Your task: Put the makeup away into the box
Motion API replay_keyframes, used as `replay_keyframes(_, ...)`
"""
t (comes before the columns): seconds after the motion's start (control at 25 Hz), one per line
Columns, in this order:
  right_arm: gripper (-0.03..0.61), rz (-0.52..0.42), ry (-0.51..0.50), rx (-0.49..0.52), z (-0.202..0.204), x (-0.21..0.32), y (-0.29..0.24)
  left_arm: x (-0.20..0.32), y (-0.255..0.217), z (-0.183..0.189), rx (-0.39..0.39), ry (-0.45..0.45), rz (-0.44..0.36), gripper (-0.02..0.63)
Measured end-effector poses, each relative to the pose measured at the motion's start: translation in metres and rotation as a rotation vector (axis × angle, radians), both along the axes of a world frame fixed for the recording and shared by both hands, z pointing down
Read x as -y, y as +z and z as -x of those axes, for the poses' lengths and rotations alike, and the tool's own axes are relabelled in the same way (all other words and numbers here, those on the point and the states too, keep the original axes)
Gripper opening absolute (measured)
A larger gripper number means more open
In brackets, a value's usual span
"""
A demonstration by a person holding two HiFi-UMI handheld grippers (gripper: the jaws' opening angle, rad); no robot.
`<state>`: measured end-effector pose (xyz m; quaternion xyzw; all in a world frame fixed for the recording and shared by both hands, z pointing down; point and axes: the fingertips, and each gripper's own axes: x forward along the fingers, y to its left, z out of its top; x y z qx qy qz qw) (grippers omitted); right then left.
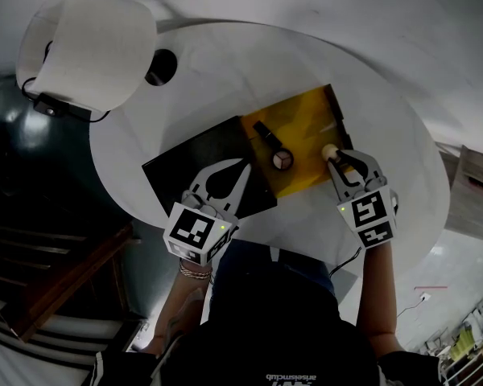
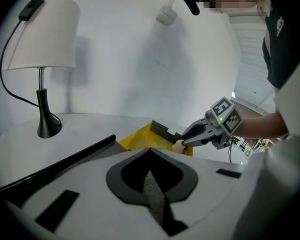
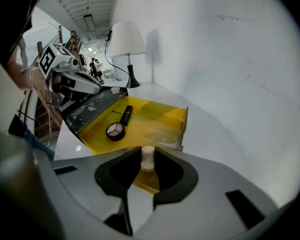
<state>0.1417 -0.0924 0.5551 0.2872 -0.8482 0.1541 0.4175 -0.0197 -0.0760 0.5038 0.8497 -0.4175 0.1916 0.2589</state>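
**Makeup box on round table: contents and grippers**

- **Box** (image 1: 302,123): open, with a yellow lining. It stands on the round white table (image 1: 386,127), toward the person's side. A black flat panel (image 1: 185,167) adjoins its left edge. This is probably the lid, though the join is not clear in any view.
- **Black tube** (image 3: 125,115): lies flat on the yellow floor in the left part of the box. One end points toward the round compact.
- **Round compact** (image 3: 115,130): lies open-faced in the box, just beside the tube's near end. Its pan is split into three sections.
- **Cream piece** (image 3: 148,159): a small, pale, stubby cylinder, held upright above the box's near right corner. Whether its base touches the lining cannot be told.
- **Right gripper** (image 1: 336,158): tilted down into the box. Its jaws are clamped on the cream piece, with a pad pressing on each side.
- **Left gripper** (image 1: 241,169): hovers over the black flat panel and points toward the box. Its jaws are closed tip to tip with nothing between them.
- **Lamp** (image 2: 42,34): has a white shade, a dark stem and base, and a cord with an inline switch. It stands at the table's far left, well apart from the box.
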Motion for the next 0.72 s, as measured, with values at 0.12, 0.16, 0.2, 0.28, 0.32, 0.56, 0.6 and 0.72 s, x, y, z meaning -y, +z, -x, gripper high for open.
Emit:
replay_keyframes(0.12,0.111,-0.003,0.024,0.012,0.0,0.002,0.0,-0.001,0.001,-0.001,-0.003,0.003,0.002,0.012)
replay_keyframes(0.16,0.118,-0.003,0.029,0.011,0.0,0.002,0.0,-0.001,0.001,-0.001,-0.007,0.003,0.001,0.012)
replay_keyframes(0.2,0.126,-0.004,0.032,0.007,0.0,0.001,0.0,-0.001,0.001,-0.001,-0.007,0.003,-0.001,0.012)
replay_keyframes(0.28,0.146,-0.004,0.034,0.0,0.0,0.0,0.0,-0.002,-0.001,-0.001,-0.004,0.005,-0.006,0.012)
replay_keyframes(0.32,0.147,-0.005,0.035,0.0,0.0,0.0,-0.001,-0.003,-0.002,-0.001,-0.003,0.006,-0.008,0.012)
replay_keyframes(0.56,0.147,-0.03,0.045,0.004,0.001,0.0,-0.011,-0.004,-0.01,0.002,0.001,0.005,-0.027,0.012)
replay_keyframes(0.6,0.147,-0.036,0.045,0.005,0.001,0.0,-0.014,-0.005,-0.011,0.002,0.001,0.006,-0.032,0.012)
replay_keyframes(0.72,0.146,-0.051,0.049,0.013,0.001,-0.002,-0.022,-0.005,-0.018,0.004,0.001,0.009,-0.051,0.012)
